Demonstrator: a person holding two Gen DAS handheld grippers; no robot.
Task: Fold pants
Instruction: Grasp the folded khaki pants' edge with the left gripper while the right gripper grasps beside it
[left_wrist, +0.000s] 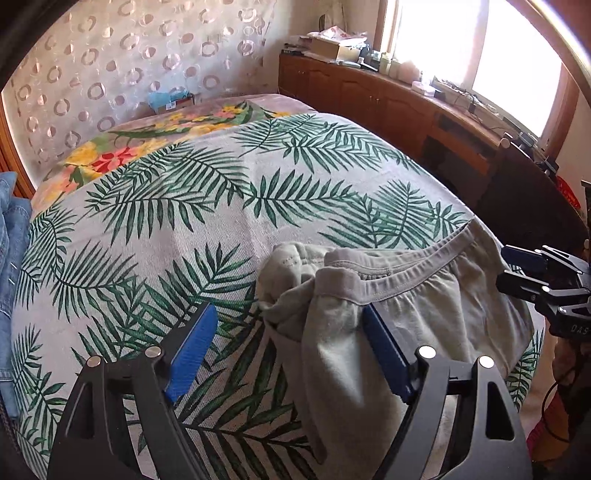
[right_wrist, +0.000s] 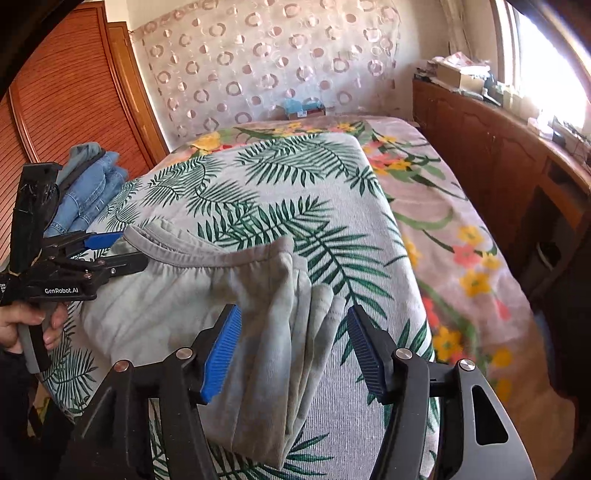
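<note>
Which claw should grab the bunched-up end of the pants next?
Probably the right claw: it is open with the bunched end of the pants between its fingers. The left claw sits by the waistband.

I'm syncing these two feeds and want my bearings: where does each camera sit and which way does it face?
Left wrist view: sits on the left tongs, angled down across the bed at the grey pants; the right tongs show at the right edge.
Right wrist view: sits on the right tongs, over the pants' folded legs; the left tongs and a hand show.
Shared: pants, palm-leaf cover, jeans.
</note>
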